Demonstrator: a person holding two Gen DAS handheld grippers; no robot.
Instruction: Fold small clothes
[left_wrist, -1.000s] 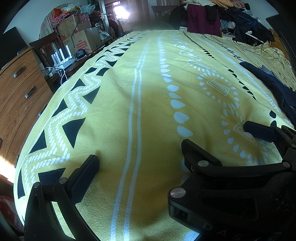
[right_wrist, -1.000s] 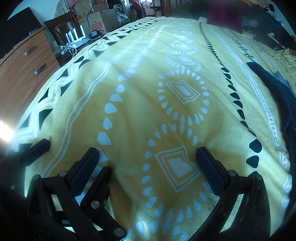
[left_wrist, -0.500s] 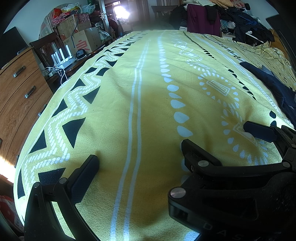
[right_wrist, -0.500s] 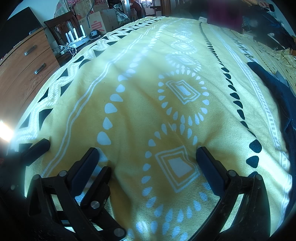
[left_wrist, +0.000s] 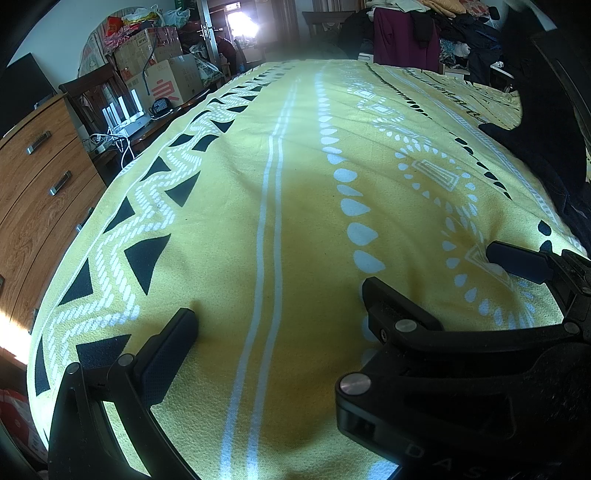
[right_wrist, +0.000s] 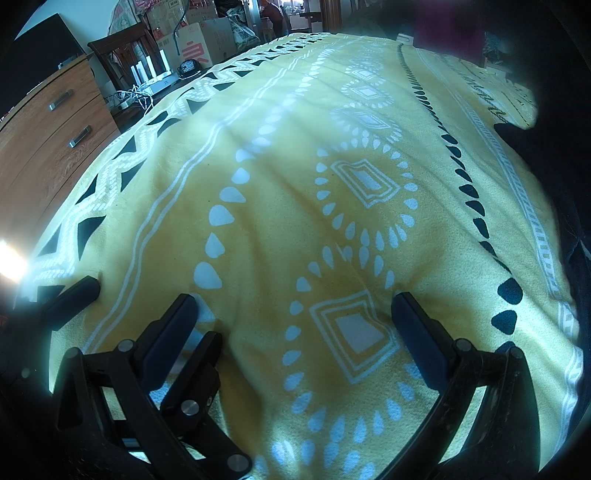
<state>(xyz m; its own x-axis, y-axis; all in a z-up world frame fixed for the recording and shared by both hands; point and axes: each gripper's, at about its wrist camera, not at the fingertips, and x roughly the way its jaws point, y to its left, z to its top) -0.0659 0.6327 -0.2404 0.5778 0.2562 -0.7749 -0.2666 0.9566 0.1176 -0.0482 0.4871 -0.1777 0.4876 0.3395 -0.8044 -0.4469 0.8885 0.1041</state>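
A dark navy garment lies along the right edge of the yellow patterned blanket; in the right wrist view the garment is a dark mass at the right. My left gripper rests open on the blanket with nothing between its fingers. Its right finger is hidden behind the right gripper's body. My right gripper sits just to the right of it, also open and empty, fingers on the blanket. Both are well left of the garment.
A wooden chest of drawers stands off the blanket's left edge. Beyond it are a chair with a router and cables and cardboard boxes. Piled clothes fill the far end.
Neither gripper has moved. The dark cloth at the far right now covers more of the right edge and hides the yellow fabric there.
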